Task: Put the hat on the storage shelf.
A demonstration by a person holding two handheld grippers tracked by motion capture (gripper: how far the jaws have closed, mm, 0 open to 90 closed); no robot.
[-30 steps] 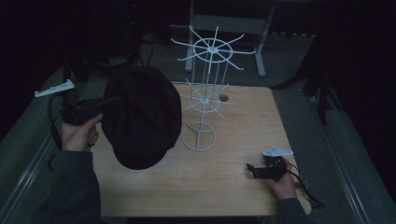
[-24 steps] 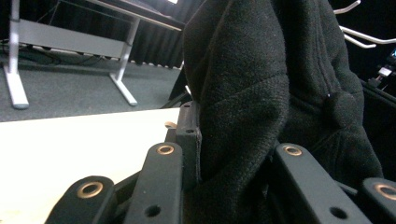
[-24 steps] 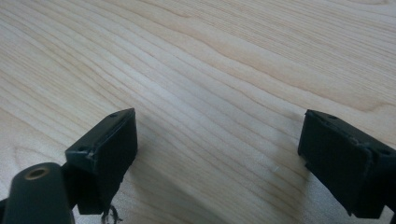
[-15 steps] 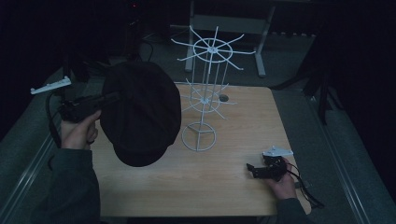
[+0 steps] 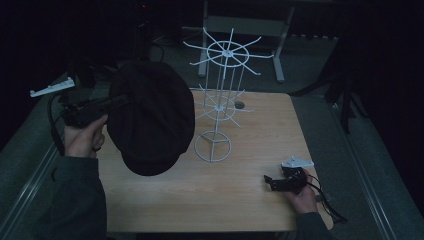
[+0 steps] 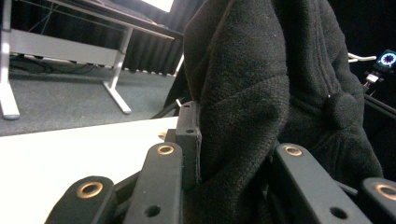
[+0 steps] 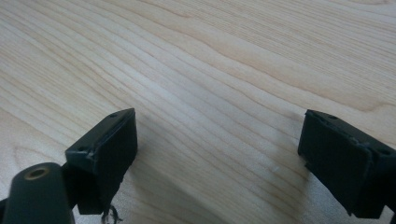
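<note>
A black fabric cap [image 5: 150, 117] hangs above the left part of the wooden table [image 5: 240, 205], held up by my left gripper [image 5: 120, 101], which is shut on its edge. In the left gripper view the cap [image 6: 261, 84] is pinched between the black jaws of the left gripper [image 6: 233, 158] and hides what lies beyond. A white wire rack [image 5: 220, 100] with two tiers of spoke arms stands mid-table, just right of the cap. My right gripper [image 5: 272, 182] rests low at the table's near right, held by a hand. Its jaws [image 7: 217, 140] stand open over bare wood with nothing between them.
The rack's round wire base [image 5: 212, 146] sits on the table, and a small dark disc [image 5: 239, 105] lies behind it. Beyond the table stands a grey metal frame [image 5: 245, 25] on dark carpet. A cable trails from the right gripper off the table's right edge.
The left gripper and the cap have drifted slightly up and away. The right gripper has stayed where it was.
</note>
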